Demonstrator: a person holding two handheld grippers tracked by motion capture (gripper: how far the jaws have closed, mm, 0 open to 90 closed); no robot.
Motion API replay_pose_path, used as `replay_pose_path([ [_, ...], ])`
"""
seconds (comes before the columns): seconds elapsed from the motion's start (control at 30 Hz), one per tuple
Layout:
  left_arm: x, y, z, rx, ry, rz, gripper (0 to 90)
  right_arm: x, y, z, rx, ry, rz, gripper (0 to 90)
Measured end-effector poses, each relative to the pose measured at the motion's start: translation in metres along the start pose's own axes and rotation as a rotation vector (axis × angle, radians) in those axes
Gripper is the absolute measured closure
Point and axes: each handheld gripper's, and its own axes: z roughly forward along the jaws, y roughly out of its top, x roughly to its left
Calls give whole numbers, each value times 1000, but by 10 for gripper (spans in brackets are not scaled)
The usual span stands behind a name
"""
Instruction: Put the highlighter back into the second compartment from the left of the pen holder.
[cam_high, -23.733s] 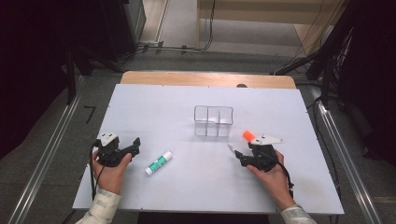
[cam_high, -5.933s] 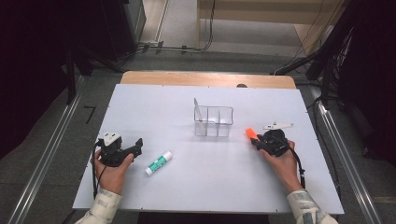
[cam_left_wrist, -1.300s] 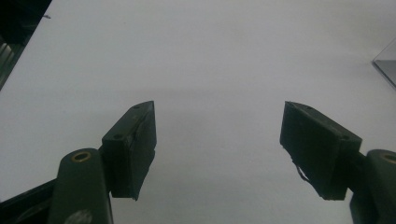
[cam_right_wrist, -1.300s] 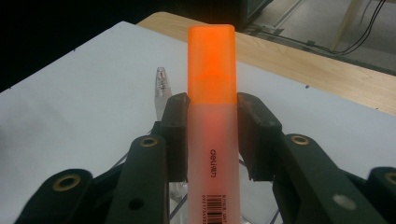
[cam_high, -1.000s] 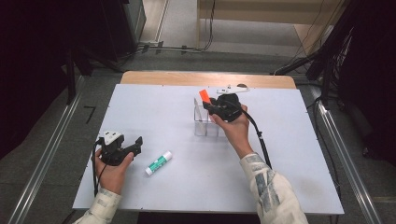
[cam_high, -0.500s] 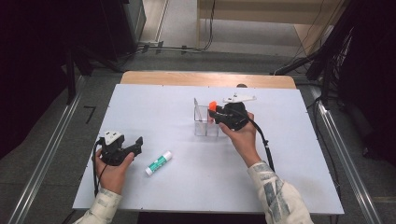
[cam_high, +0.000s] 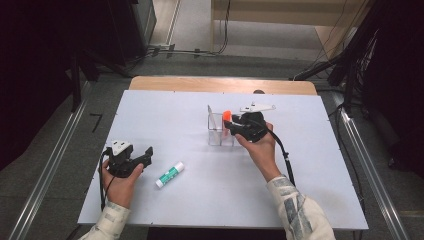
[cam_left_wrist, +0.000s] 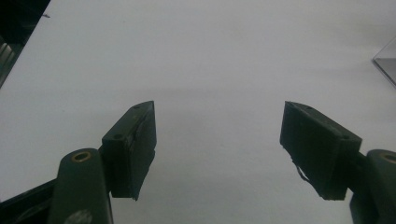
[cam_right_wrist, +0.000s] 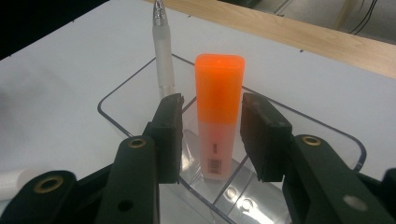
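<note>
Standing upright in the tray (cam_high: 215, 131): highlighter (cam_right_wrist: 219, 112), orange cap up, foot on the tray floor, seemingly in a compartment beside the pen (cam_right_wrist: 163, 51), though hard to tell through clear dividers. Flanked by the right gripper (cam_right_wrist: 211, 99), jaws just been opening, a sliver of daylight at each pad, so released rather than clenched.

To finish the release well:
- Spread a little wider before moving, clearing both sides of the cap.
- Withdraw straight back and up along the highlighter's axis; avoid any sideways sweep, likely to tip it or knock the pen.
- Keep off the tray rim; light clear plastic, probably prone to sliding.
- Watch for wobble; tall and narrow, perhaps unsteady.

Left of the tray and nearer the person: left gripper (cam_left_wrist: 218, 112), jaws wide, nothing between them, low over bare table. Between it and the tray, well apart from both: 1 glue stick (cam_high: 169, 174) lying flat.

Under all of it, a white table (cam_high: 310, 190), smooth and matte. Beyond the tray, a wooden edge (cam_high: 220, 84), then grey floor with cables and dark surroundings.
</note>
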Motion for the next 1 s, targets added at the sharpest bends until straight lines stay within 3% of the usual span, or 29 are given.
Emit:
replay_pose_path([
  [0.4, 0, 0, 0, 0, 0, 3, 278, -2, -7, -8, -19, 14, 19, 457],
  [1.0, -1, -1, 1, 2, -3, 4, 273, -4, -23, -34, -53, 15, 21, 401],
])
